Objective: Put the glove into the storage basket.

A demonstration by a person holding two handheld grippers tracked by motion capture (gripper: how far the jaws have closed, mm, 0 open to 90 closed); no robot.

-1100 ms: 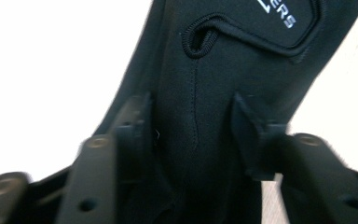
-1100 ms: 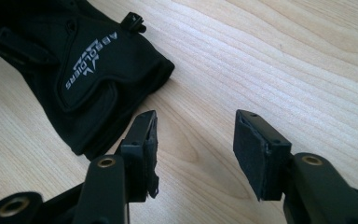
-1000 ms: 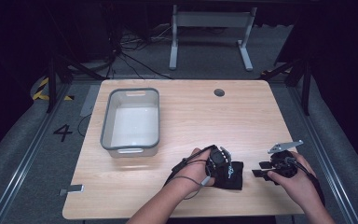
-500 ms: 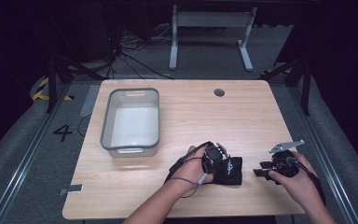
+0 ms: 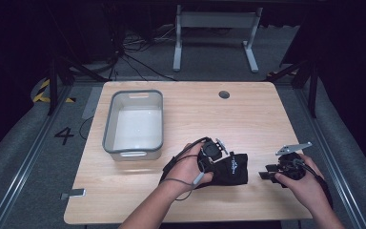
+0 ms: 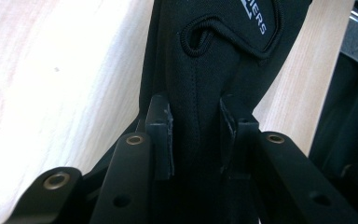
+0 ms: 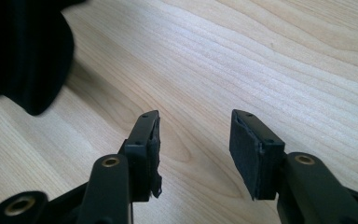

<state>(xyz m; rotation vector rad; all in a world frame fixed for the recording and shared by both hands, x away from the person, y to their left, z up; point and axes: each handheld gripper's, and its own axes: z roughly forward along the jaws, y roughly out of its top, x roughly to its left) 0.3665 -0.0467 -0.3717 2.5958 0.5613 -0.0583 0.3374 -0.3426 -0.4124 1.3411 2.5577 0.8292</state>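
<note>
High view shows a black fabric pouch (image 5: 228, 168) lying on the wooden table (image 5: 195, 109) near its front edge, right of the grey bin (image 5: 134, 121) and well apart from it; the left gripper (image 5: 219, 155) sits on the pouch's left end, the right gripper (image 5: 267, 172) rests just right of it, not touching. Left gripper view shows the pads clamped on a raised fold of the cloth (image 6: 200, 84), the jaws having closed onto it a moment ago and now pinching it between them; a corded seam and white lettering lie just beyond the grip. Right gripper view shows the right gripper (image 7: 193, 149) with its jaws wide apart over bare wood, having just eased inward a little, nothing between them; the pouch's dark edge (image 7: 23, 56) lies up and to the left.

The pouch looks soft, light and limp; it will likely sag and drape from a single pinch rather than keep its shape, though the cloth should not slip much on the pads. Taking a second hold on the free right edge, preferably along a seam, would probably keep it spread and under control.
</note>
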